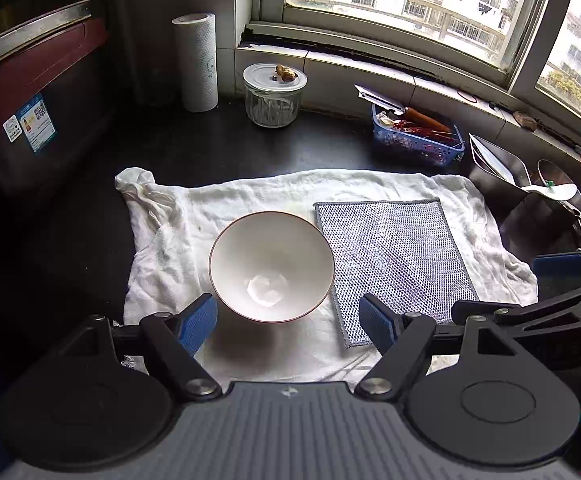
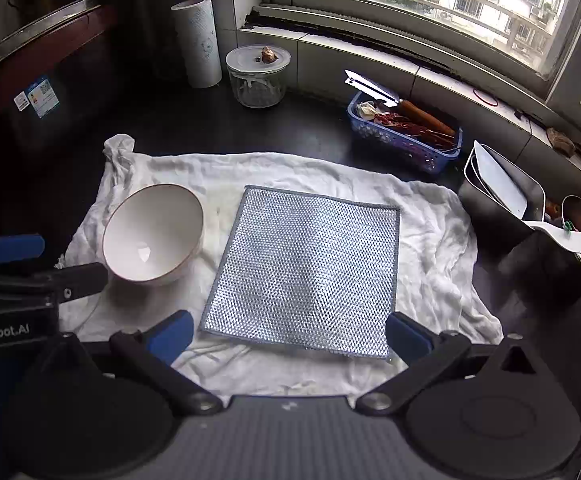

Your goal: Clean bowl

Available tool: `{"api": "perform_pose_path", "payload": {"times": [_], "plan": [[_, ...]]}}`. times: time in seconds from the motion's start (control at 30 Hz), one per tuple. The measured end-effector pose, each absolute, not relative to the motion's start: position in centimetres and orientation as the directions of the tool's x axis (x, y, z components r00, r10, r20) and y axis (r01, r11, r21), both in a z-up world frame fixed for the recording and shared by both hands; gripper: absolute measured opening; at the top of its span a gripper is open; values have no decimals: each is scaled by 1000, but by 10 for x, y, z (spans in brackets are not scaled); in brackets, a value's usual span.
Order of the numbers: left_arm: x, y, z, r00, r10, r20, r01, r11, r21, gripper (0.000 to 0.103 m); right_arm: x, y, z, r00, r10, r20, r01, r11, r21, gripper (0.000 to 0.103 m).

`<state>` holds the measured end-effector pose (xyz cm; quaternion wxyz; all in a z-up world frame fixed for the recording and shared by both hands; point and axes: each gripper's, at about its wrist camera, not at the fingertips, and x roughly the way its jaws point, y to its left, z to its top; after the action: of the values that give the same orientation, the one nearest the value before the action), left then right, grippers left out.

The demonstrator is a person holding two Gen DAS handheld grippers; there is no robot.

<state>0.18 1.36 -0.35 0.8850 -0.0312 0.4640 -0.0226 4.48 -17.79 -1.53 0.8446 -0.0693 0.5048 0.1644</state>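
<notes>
White: one bowl [image 1: 271,266], one mesh cloth [image 2: 306,270], two gaping tongs.

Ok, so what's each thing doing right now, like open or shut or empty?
bowl: upright, nothing solid inside
mesh cloth: flat, untouched
white towel: spread out
glass jar: lid on
paper roll: standing
left gripper: open
right gripper: open

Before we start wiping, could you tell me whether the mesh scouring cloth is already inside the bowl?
No, the mesh scouring cloth lies flat on the white towel beside the bowl.
</notes>
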Motion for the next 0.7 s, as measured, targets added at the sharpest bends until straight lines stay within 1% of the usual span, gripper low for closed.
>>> {"api": "perform_pose_path", "payload": {"times": [0.17, 0.43, 0.57, 0.63, 0.7], "plan": [[9, 16, -8, 556, -64, -829, -12, 996, -84, 78, 53, -182, -24, 425, 207, -881, -353, 934, 49, 102], [16, 17, -19, 544, -45, -838, -33, 997, -74, 78, 60, -196, -42, 479, 268, -836, -450, 893, 29, 102], [13, 18, -32, 562, -24, -827, -53, 996, -65, 78, 63, -203, -51, 502, 300, -811, -495, 869, 15, 102], [10, 18, -38, 572, -21, -820, -68, 995, -72, 82, 65, -206, -55, 512, 317, -798, -517, 856, 8, 102], [8, 19, -44, 582, -17, -813, -82, 993, -79, 85, 72, -208, -66, 498, 323, -805, -534, 845, 8, 102]]}}
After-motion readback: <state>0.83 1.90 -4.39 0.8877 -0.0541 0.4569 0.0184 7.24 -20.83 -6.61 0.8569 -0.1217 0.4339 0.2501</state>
